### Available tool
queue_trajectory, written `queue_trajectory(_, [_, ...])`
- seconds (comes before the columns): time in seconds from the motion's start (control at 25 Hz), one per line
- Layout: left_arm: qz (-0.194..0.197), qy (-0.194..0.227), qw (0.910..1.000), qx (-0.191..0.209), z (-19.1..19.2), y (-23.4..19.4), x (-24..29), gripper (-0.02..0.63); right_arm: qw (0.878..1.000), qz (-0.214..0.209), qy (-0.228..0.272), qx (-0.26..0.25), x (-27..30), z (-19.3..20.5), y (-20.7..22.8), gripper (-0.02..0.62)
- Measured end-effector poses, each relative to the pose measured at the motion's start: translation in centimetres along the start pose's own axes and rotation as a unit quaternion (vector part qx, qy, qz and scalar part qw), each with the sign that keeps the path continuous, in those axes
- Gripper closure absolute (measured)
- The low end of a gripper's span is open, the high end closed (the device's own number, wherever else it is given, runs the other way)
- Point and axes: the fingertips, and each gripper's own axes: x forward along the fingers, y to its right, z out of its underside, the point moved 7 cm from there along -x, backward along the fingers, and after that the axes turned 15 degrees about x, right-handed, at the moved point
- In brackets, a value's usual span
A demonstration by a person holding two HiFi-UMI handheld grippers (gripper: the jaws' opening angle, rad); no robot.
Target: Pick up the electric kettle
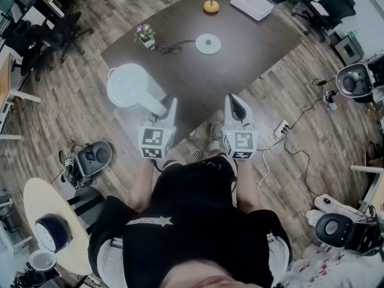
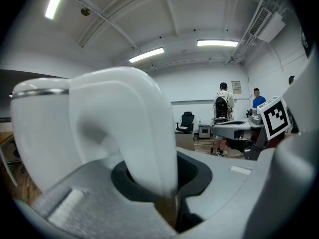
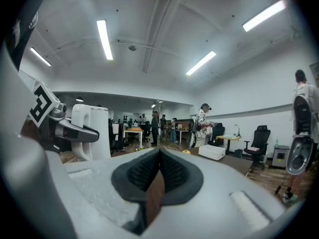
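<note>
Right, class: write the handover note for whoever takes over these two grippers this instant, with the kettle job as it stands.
Left gripper: shut on the handle of the electric kettle.
Right gripper: shut, empty, alongside the left.
Kettle: off its round base, which sits on the table.
Done: grasp and lift.
Left: hold it steady.

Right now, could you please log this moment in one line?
left gripper: shut on kettle handle | right gripper: shut, empty | kettle: held off its base
</note>
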Motion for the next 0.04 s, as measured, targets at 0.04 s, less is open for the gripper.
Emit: queue_trajectory(0.04, [0.000, 0.000, 1.0000, 0.000, 0.03, -0.01, 0.02, 0.528, 1.000, 0.000, 0.000, 0.000, 0.02, -0.01, 0.01, 0.591])
